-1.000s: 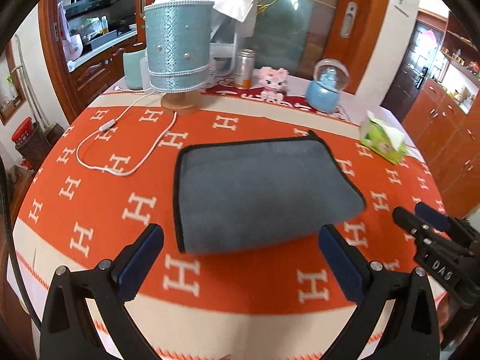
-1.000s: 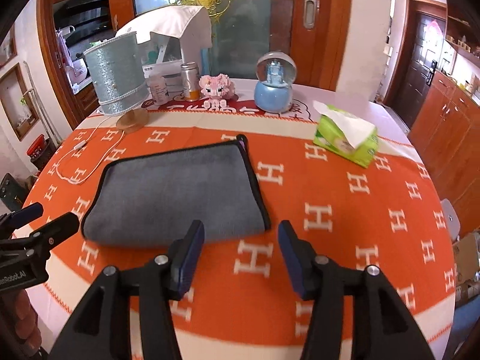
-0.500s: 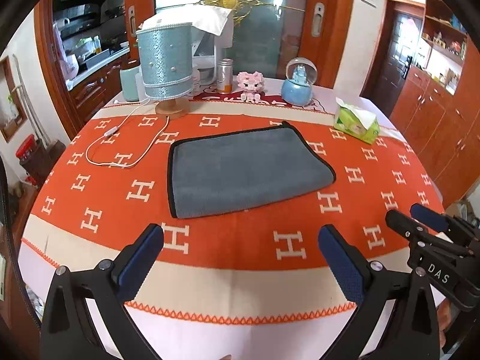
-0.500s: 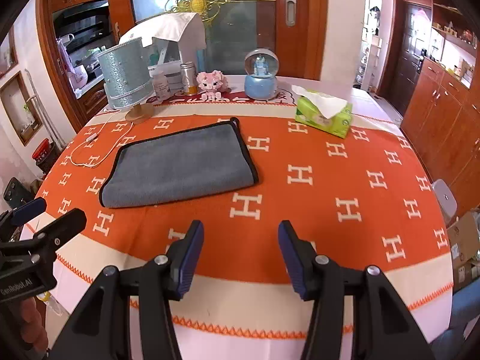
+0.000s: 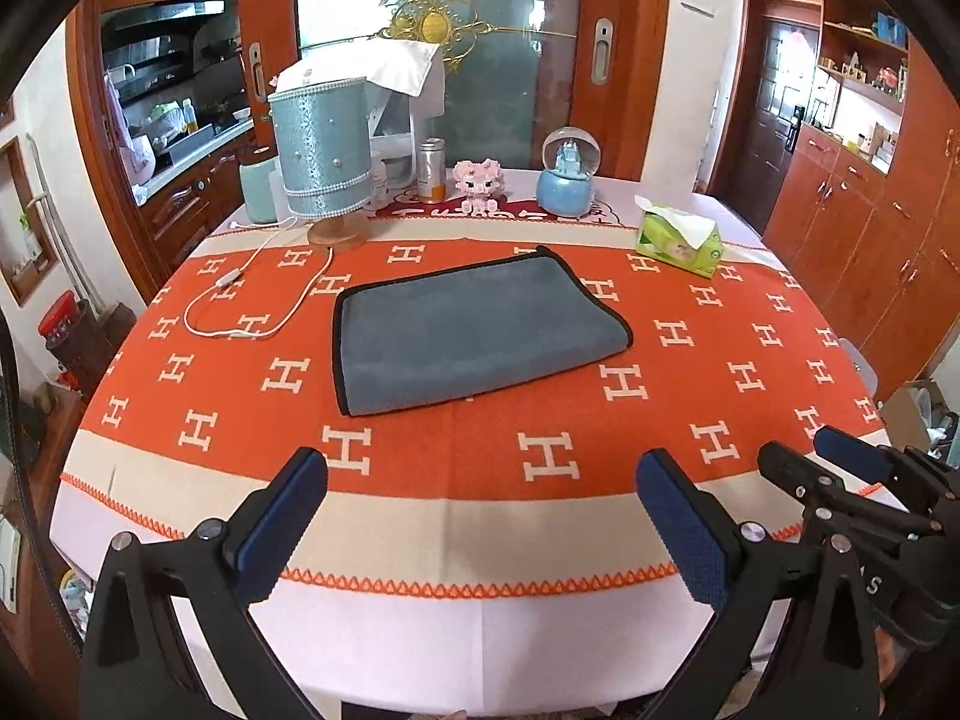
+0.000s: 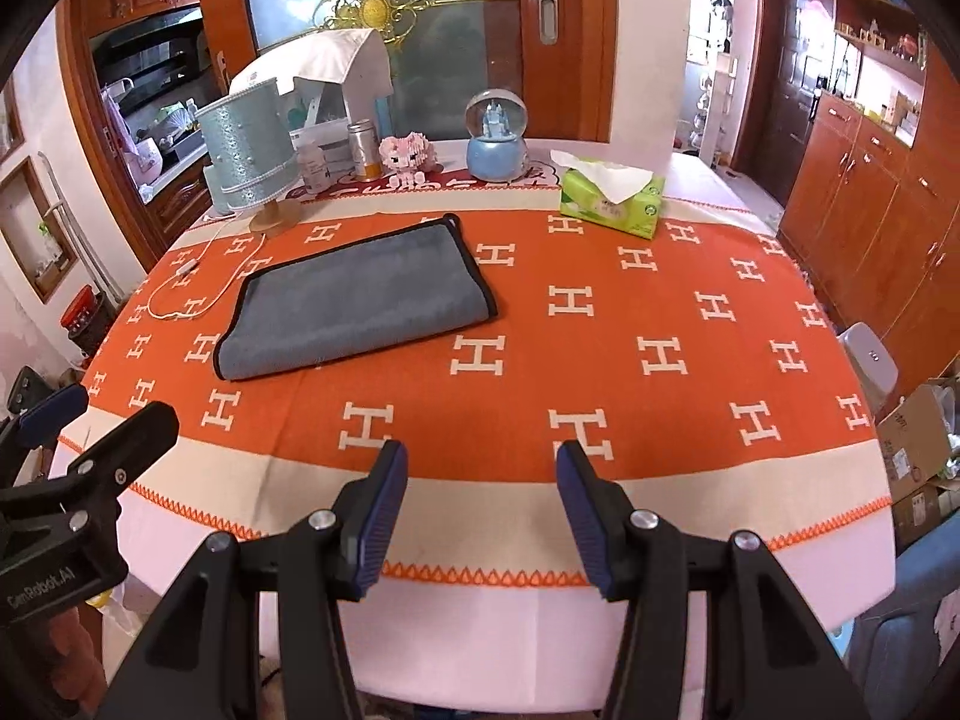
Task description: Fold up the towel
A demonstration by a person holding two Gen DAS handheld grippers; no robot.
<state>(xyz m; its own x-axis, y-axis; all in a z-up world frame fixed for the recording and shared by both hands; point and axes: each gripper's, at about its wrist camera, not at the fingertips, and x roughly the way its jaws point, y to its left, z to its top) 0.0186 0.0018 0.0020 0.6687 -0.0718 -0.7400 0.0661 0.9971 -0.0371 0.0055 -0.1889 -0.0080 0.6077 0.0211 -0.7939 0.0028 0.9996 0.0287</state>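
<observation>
While the grey towel (image 5: 474,333) lies folded flat on the orange tablecloth (image 5: 564,420), both tools hang above the near edge of the table, well apart from it. The left gripper (image 5: 480,519) has its 2 blue-padded fingers (image 5: 282,525) spread wide with nothing between them. The right gripper (image 6: 480,507) is also spread, more narrowly, and equally empty; in the left wrist view it shows as a black clamp at the right edge, and the left one shows at the left edge of the right wrist view.

The towel has a black trim along its left, far and right sides, with its smooth folded edge facing the grippers. It sits left of the table's centre in the right wrist view (image 6: 360,306).

Beyond the towel, a pale blue lamp (image 5: 321,159) stands on a wooden base, its white cord (image 5: 252,300) looping over the cloth just left of the towel. Along the far side stand a metal can (image 5: 432,171), a pink block figure (image 5: 477,183) and a blue snow globe (image 5: 567,180). A green tissue pack (image 5: 678,237) sits to the far right of the towel.
</observation>
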